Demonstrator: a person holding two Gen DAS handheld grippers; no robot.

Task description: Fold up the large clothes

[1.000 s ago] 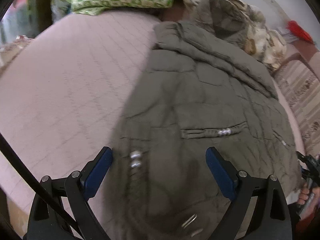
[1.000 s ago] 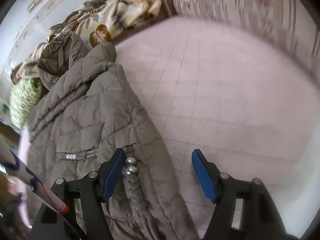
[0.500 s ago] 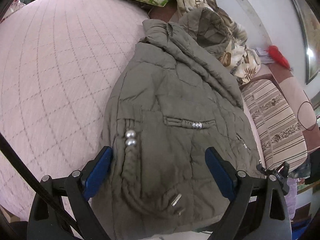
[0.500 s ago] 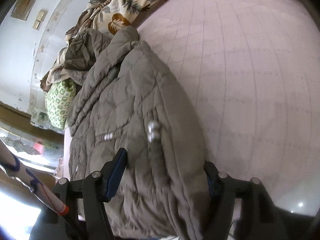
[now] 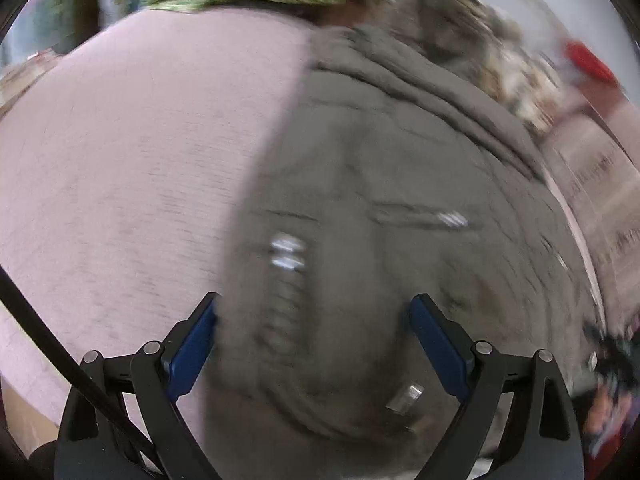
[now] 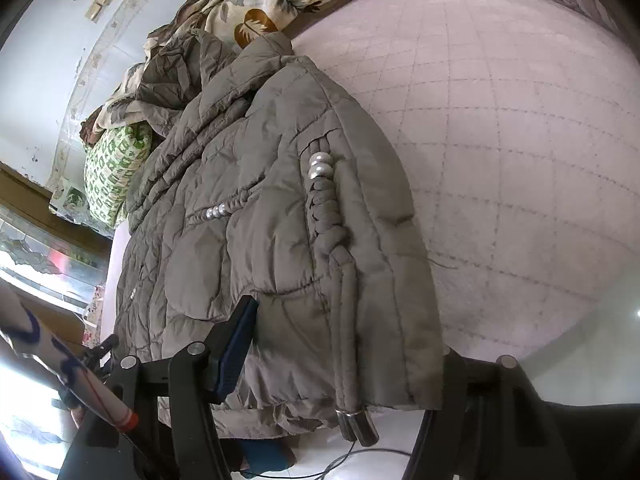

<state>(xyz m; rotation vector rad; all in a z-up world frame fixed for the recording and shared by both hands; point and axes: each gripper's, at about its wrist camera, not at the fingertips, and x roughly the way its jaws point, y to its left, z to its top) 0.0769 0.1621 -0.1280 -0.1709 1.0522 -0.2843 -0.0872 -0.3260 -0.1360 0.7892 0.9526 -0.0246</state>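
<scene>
Grey-brown quilted puffer jacket (image 6: 280, 240) lying lengthwise along near edge of pink quilted bed (image 6: 500, 140), hem toward me, collar far. Right gripper (image 6: 344, 344) straddling hem corner, not yet clamping. Left gripper (image 5: 312, 332) hovering wide open, empty, over hem.

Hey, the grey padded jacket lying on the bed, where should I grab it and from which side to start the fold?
Probably the bottom hem of the jacket, from the foot edge of the bed. That hem hangs over the edge toward the grippers, so fingers can slip above and below it. The right gripper already straddles the corner by the braided cord; the left gripper is over the opposite corner.
</scene>
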